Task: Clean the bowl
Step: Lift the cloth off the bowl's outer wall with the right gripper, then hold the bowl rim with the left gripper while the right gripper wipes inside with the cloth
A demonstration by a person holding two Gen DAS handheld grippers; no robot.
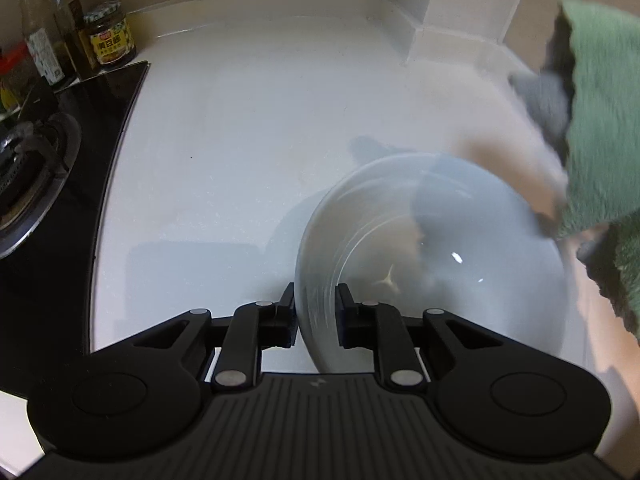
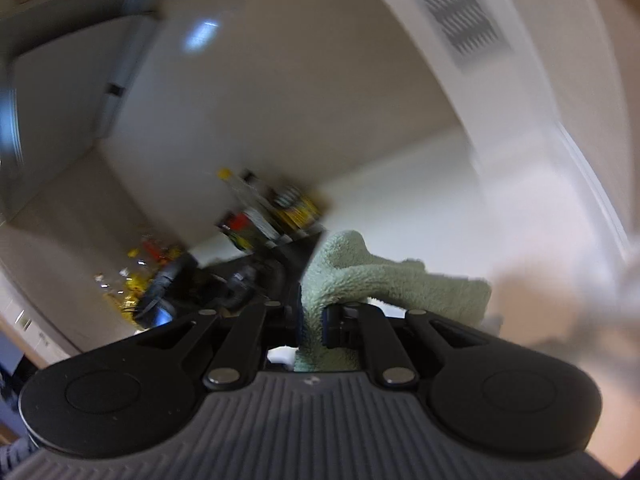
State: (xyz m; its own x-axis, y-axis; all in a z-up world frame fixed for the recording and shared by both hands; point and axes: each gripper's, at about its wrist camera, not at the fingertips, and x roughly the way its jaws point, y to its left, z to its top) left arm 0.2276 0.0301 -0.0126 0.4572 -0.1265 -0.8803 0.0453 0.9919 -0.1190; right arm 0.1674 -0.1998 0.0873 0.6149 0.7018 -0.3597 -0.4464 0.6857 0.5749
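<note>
A white bowl (image 1: 432, 248) stands tilted on the white counter (image 1: 240, 140), its rim clamped between the pads of my left gripper (image 1: 316, 304), which is shut on it. A green cloth (image 1: 600, 128) hangs at the right edge of the left wrist view, above and beside the bowl's far rim. In the right wrist view the same green cloth (image 2: 384, 280) is pinched between the fingers of my right gripper (image 2: 314, 320), which is shut on it and lifted off the counter. The bowl does not show in the right wrist view.
A black gas stove (image 1: 44, 168) fills the left side. Behind it stand sauce bottles (image 1: 40, 36) and a yellow-labelled jar (image 1: 110, 36). A wall corner (image 1: 436, 20) juts onto the counter at the back right. The right wrist view is blurred.
</note>
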